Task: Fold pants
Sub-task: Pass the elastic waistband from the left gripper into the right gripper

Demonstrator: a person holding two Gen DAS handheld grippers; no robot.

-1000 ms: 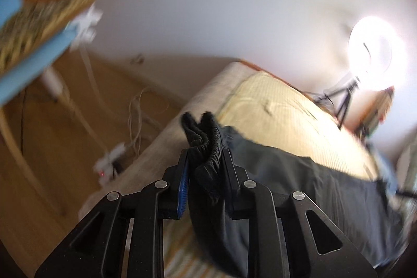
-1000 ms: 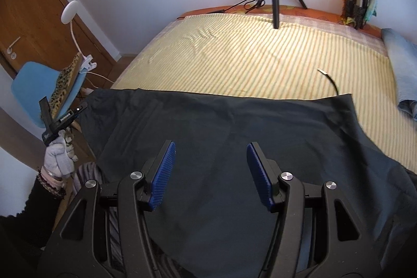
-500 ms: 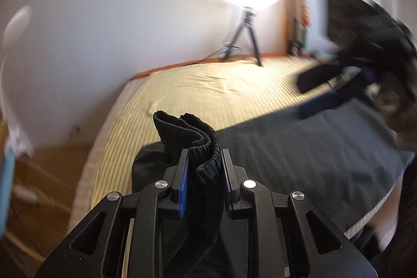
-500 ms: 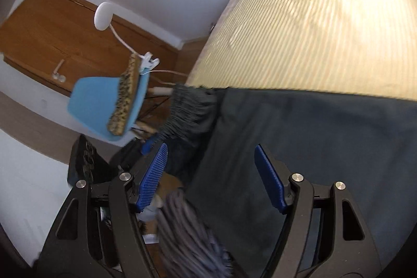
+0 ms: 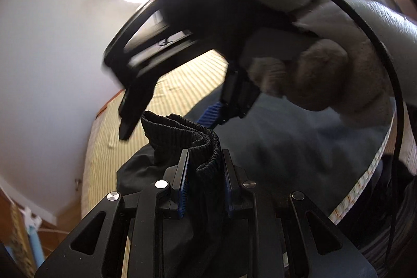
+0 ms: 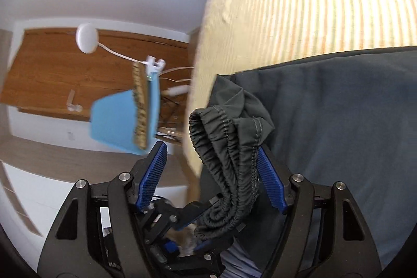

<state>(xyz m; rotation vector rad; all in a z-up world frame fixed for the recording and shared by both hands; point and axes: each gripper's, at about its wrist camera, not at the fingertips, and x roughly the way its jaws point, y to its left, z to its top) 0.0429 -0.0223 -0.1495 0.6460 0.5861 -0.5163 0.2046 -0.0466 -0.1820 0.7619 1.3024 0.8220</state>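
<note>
Blue chair [image 6: 122, 119] beside striped bed [image 6: 299, 4]

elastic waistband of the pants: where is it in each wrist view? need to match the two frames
Left wrist: bunched waistband at lower centre, clamped in the left claw.
Right wrist: waistband at lower centre, between the open right claw pads.
Shared landmark: the striped yellow bedcover behind it.

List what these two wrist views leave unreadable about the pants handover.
- Left wrist view: the right gripper is motion-blurred; its grey gloved hand covers the far end of the pants.
- Right wrist view: the waistband hides whether the right-hand pad touches it.
- The left gripper hides what hangs below its grip.
</note>
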